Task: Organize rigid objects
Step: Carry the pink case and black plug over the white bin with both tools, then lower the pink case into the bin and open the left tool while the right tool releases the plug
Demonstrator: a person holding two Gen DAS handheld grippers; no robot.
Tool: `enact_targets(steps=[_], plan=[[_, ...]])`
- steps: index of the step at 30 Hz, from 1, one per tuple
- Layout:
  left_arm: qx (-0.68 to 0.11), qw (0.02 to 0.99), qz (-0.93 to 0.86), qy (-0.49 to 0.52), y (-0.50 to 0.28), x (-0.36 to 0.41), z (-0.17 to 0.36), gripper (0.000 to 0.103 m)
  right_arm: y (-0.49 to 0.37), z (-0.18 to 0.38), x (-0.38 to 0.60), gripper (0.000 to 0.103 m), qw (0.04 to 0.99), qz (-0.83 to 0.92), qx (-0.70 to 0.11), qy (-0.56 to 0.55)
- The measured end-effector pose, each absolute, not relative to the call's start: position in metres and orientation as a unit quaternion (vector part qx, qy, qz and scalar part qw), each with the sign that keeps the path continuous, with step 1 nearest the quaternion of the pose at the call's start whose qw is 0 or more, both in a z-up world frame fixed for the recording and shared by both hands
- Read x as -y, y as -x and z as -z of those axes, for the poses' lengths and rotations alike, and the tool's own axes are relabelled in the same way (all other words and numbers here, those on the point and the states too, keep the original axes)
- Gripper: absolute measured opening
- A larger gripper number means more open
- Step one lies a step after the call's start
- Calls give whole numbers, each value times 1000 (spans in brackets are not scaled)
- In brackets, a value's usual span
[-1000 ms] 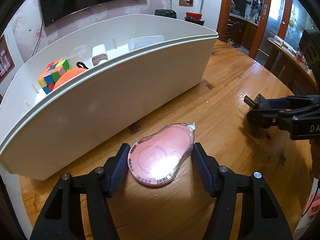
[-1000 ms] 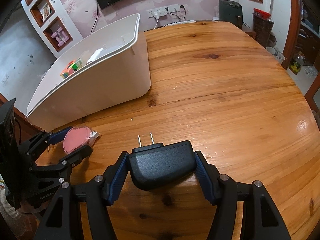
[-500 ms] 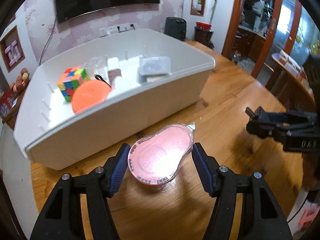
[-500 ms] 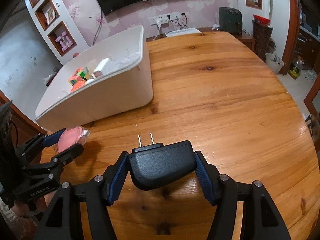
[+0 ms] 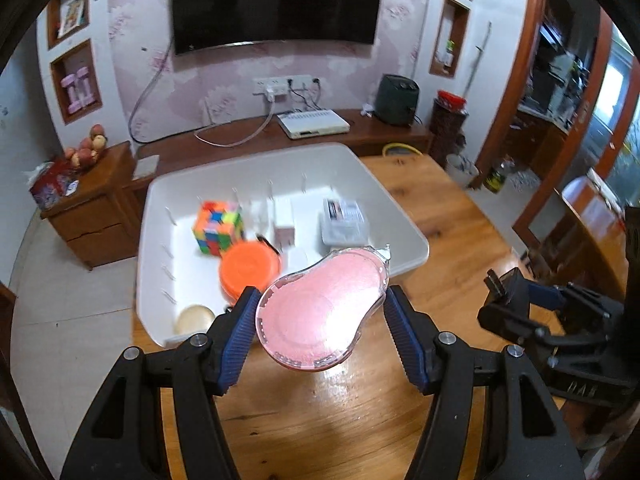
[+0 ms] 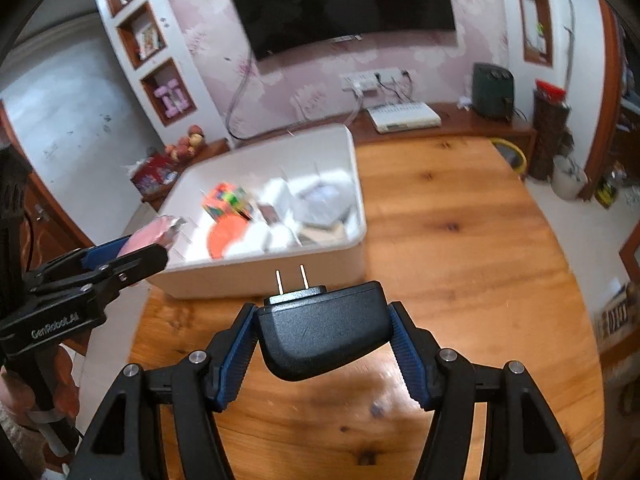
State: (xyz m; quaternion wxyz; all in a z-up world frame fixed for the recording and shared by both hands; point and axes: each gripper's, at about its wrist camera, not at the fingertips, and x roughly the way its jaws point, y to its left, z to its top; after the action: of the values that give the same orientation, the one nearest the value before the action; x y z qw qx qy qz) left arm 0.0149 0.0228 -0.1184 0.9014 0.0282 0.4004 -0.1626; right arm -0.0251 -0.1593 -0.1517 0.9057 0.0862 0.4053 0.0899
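Two hand-held grippers hover above a wooden table [image 6: 460, 248], each carrying an item toward a white bin [image 5: 404, 224]. The left gripper [image 5: 320, 316] has its blue pads pressed against both sides of a pink correction-tape dispenser [image 5: 320, 312], held flat in the air just short of the bin's near rim. The right gripper [image 6: 322, 334] clamps a black power adapter [image 6: 324, 328], its two metal prongs pointing forward toward the bin.

Inside the bin lie a colourful puzzle cube [image 5: 218, 226], an orange round container [image 5: 250, 270], a small pale disc [image 5: 195, 319] and some white boxes; the right view is blurred there, so finer contents are hard to make out.

To place well, each item probably needs carrying fully past the rim and lowering over a bare patch of bin floor, away from the orange container, before the fingers open. Releasing one hand at a time would keep the grippers from colliding.
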Motion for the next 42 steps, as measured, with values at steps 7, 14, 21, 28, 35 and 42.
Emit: enact_targets(steps=[7, 14, 21, 28, 35, 42], plan=[[-371, 918, 134, -38, -28, -24, 75, 67, 9, 100, 142, 65, 916, -110, -381, -55], [-360, 927, 100, -35, -51, -33, 46, 67, -20, 56, 129, 65, 925, -117, -360, -27], [-381, 922, 64, -18, -91, -45, 48, 67, -67, 39, 120, 65, 923, -110, -370, -15], [-418, 908, 30, 3, -131, -60, 84, 67, -120, 57, 104, 65, 911, -106, -399, -6], [-466, 885, 12, 8, -156, -65, 134, 67, -152, 120, 83, 65, 878, -101, -468, 12], [-509, 861, 5, -4, -168, -60, 173, 67, -161, 176, 79, 65, 841, -86, -533, 26]])
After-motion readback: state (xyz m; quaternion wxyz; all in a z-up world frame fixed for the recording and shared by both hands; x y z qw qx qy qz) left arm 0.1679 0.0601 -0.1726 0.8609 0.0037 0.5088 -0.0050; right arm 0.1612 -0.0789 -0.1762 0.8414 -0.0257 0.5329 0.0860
